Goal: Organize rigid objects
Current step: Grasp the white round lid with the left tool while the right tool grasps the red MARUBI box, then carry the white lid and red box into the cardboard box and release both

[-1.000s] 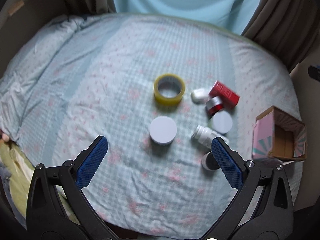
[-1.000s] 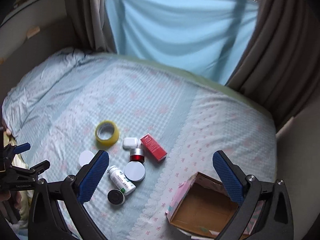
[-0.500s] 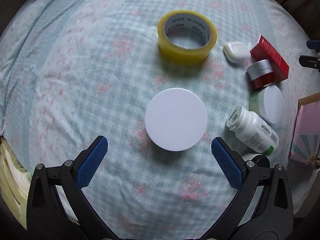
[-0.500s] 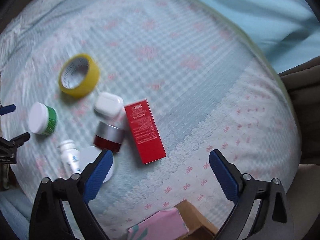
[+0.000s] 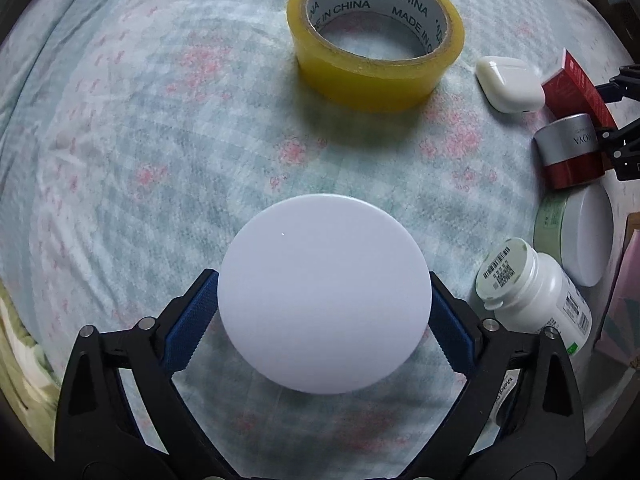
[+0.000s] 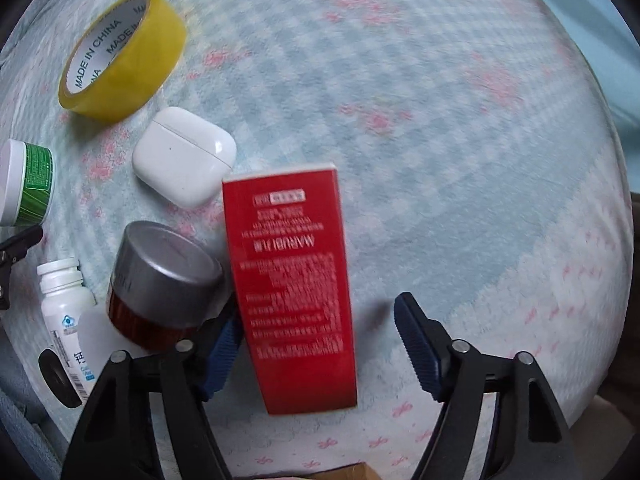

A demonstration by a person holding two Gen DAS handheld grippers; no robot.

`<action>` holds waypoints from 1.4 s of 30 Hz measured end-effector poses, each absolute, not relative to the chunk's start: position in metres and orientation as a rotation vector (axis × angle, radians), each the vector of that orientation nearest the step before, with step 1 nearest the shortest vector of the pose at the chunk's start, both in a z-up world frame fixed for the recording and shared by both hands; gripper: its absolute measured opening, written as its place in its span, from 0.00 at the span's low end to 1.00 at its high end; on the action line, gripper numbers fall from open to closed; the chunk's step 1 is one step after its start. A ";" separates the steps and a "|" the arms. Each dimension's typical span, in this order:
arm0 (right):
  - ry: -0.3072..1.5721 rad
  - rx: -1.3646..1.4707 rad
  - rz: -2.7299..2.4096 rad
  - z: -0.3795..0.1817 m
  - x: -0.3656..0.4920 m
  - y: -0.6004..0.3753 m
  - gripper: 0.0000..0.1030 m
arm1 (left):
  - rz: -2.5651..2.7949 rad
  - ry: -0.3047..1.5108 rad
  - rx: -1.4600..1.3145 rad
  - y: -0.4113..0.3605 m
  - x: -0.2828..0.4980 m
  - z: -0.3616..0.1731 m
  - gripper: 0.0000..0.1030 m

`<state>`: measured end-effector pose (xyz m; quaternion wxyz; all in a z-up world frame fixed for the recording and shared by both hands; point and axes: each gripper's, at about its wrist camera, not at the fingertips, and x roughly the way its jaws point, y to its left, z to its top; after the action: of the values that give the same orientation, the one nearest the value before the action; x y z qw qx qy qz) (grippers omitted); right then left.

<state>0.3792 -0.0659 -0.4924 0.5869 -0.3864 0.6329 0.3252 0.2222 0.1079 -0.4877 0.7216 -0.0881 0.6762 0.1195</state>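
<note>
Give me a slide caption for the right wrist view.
Right gripper straddling the red box on the bedsheet, open, beside the silver-lidded jar and earbud case.

- Between the blue pads (image 5: 188, 326) of the left gripper: a plain white lid (image 5: 325, 294).
- Beyond it: yellow tape roll (image 5: 376, 36).
- Between the right gripper's pads: red box (image 6: 294, 280), white print.
- Under all: pale blue checked sheet (image 5: 160, 120), pink flowers.

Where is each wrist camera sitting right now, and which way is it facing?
Left wrist: rides the left gripper, facing down along its fingers at the white-lidded jar between the blue pads.
Right wrist: rides the right gripper, facing down at the red box; one pad touches it, the other stands off.
Shared: tape roll, earbud case, silver-lidded jar, pill bottle.
</note>
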 end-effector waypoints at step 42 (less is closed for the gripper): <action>1.449 -0.137 0.503 -0.229 0.284 -0.144 0.37 | -0.069 1.182 -0.104 0.082 0.225 -0.263 0.66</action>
<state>0.2838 -0.1444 -0.2286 0.7178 -0.0617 0.6552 0.2275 0.2246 0.0820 -0.2629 0.8285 -0.0492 0.5569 -0.0327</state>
